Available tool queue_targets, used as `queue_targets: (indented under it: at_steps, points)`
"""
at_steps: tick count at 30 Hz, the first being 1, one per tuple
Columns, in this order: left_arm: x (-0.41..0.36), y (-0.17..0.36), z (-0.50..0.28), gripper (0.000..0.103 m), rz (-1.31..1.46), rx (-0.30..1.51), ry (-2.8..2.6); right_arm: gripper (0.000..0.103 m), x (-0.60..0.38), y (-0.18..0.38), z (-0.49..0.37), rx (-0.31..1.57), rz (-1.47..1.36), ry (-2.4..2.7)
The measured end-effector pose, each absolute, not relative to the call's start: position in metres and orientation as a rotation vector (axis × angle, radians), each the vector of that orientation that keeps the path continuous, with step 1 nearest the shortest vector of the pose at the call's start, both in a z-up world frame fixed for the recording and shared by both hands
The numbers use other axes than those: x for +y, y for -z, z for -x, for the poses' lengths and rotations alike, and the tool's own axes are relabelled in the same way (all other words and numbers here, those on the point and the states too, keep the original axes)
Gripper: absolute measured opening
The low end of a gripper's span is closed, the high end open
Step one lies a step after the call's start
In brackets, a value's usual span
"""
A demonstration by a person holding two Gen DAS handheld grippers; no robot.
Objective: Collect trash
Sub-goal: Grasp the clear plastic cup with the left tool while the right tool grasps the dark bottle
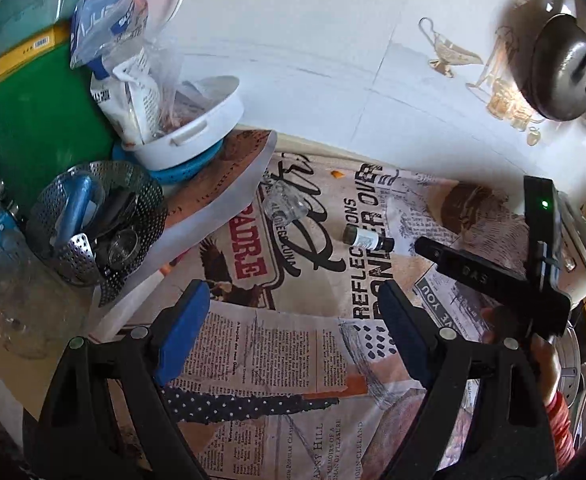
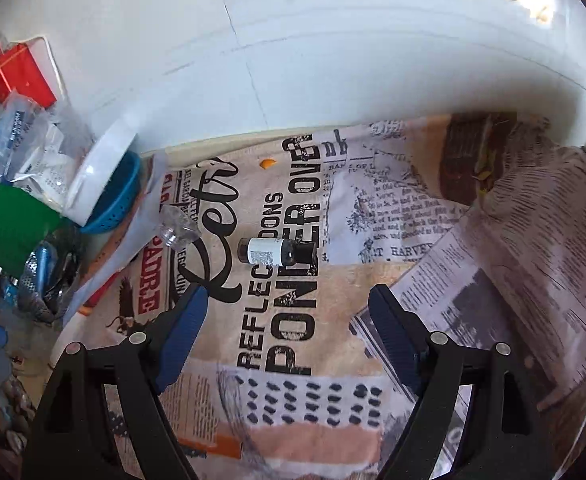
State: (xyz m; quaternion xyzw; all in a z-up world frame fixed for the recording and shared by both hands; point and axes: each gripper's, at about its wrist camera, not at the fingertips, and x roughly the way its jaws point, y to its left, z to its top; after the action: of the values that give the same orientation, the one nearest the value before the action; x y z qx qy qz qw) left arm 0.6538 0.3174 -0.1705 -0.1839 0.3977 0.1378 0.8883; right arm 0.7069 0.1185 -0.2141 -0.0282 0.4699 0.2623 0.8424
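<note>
A small dark bottle with a white label (image 1: 367, 239) lies on its side on the newspaper-print cloth (image 1: 277, 344); it shows in the right wrist view (image 2: 276, 251) too. A clear plastic cup (image 1: 286, 203) lies tipped beside it, to its left (image 2: 178, 229). A small orange scrap (image 2: 266, 164) sits farther back. My left gripper (image 1: 291, 300) is open and empty, short of the bottle. My right gripper (image 2: 287, 304) is open and empty, with the bottle just ahead of its fingers. The right gripper's black body (image 1: 493, 280) shows in the left wrist view.
A white bowl holding plastic wrappers (image 1: 189, 128) sits on a blue colander, next to a green bin (image 1: 33, 120) and a perforated metal holder (image 1: 93, 220) at the left. A dark pan (image 1: 561, 68) hangs at the right. A folded newspaper (image 2: 513, 280) lies right.
</note>
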Motion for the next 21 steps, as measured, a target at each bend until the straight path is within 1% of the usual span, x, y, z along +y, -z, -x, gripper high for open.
queue_targets:
  at_steps: [4,9,17,21]
  points:
    - [0.327,0.191,-0.664,0.086,0.389,0.864,-0.347,0.080,0.150,0.248,-0.732,1.016,0.085,-0.566]
    - [0.338,0.212,-0.678,0.086,0.420,0.904,-0.372,0.080,0.173,0.275,-0.749,1.049,0.101,-0.560]
    - [0.351,0.235,-0.708,0.086,0.384,0.949,-0.370,0.079,0.193,0.294,-0.753,1.056,0.200,-0.541]
    - [0.354,0.242,-0.734,0.086,0.374,0.944,-0.337,0.079,0.183,0.290,-0.750,1.049,0.190,-0.560]
